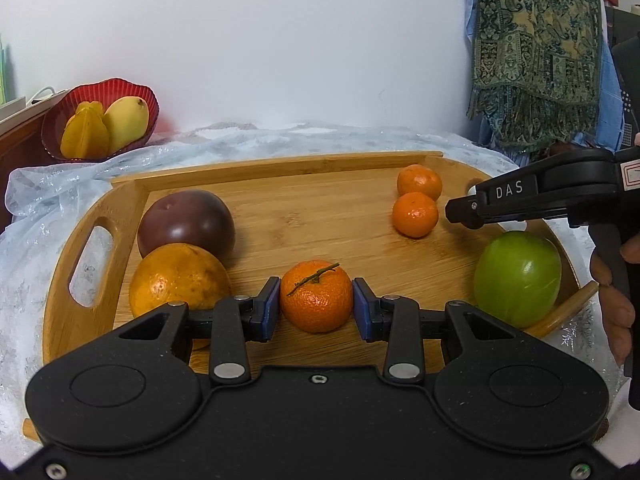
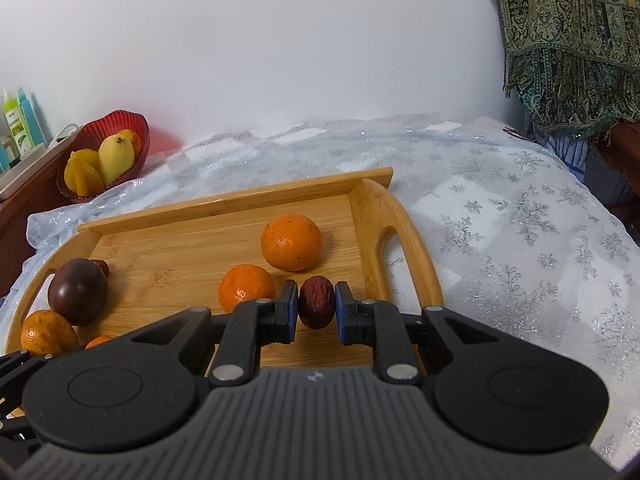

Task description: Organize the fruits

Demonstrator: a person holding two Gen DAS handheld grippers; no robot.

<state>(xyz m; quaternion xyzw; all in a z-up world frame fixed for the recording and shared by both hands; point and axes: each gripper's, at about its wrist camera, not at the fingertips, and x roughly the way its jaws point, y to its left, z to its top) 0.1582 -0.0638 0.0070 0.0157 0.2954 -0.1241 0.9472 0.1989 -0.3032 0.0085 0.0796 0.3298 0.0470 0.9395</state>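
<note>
- Fruits lie on a bamboo tray set on a table draped with a snowflake-print cloth.
- A stemmed mandarin sits near the tray's 6 o'clock edge in the left wrist view, between the blue pads of the left gripper; the jaws stand about the fruit's width apart, pads at or just off its sides, and I cannot tell if they press it.
- At 9 o'clock of it, a large orange touches a dark purple fruit behind it.
- Two small mandarins sit together at 1 o'clock, a green apple at 3 o'clock on the tray's rim.
- The right gripper has its jaws drawn narrow around a wrinkled red date, both pads at its sides.
- A red bowl off the tray at 10 o'clock holds a mango and a starfruit.
</note>
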